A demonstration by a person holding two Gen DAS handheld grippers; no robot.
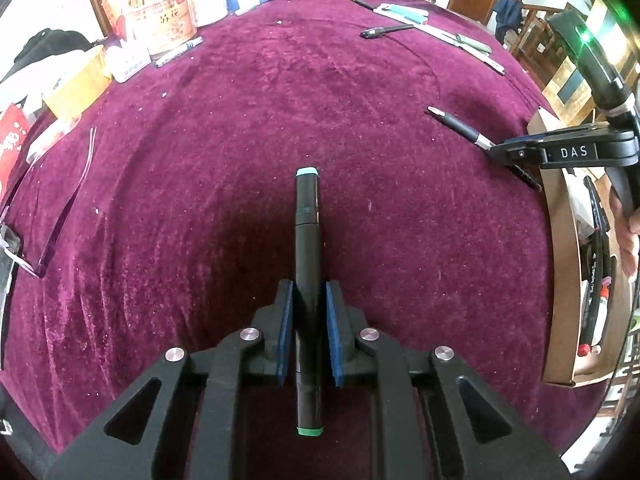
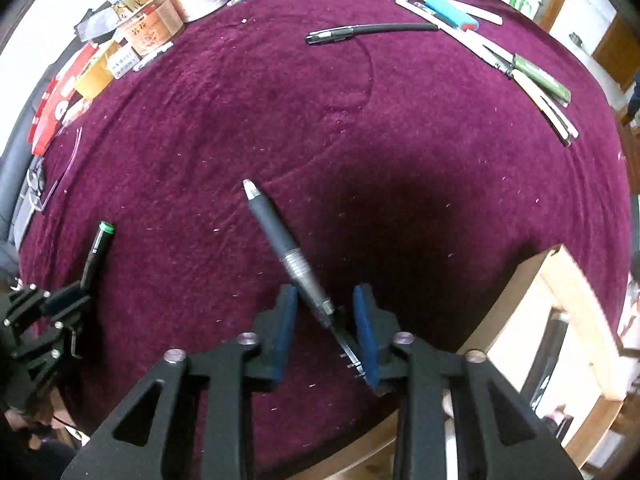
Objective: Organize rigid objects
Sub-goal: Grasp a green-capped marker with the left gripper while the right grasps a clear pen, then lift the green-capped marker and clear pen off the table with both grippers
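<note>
Pens are the items being sorted. A black marker (image 1: 307, 280) with green end caps is clamped between the blue pads of the left gripper (image 1: 308, 316), pointing forward above the purple tablecloth (image 1: 240, 140). A grey pen (image 2: 286, 252) with a silver tip lies slantwise in front of the right gripper (image 2: 326, 332), its rear end reaching in between the fingers. Those fingers stand apart; the pen's clip end rests near the right-hand pad, but whether it is touched there cannot be told. The pen appears to lie on the cloth.

A cardboard box (image 1: 560, 264) sits at the table edge on the right and already holds several pens, so part of the sorting looks done.

Remaining on the cloth at the far side: a black pen (image 2: 372, 32), a blue lighter (image 2: 450, 10), a green-handled knife (image 2: 540, 78) and several pale sticks (image 2: 548, 108) beside them. Packets and tins (image 1: 160, 24) crowd the far left corner, with glasses (image 1: 44, 216) lying on the left.

Judgement: the task is midway; two pens in hand or nearly so, and at least five loose items left.
</note>
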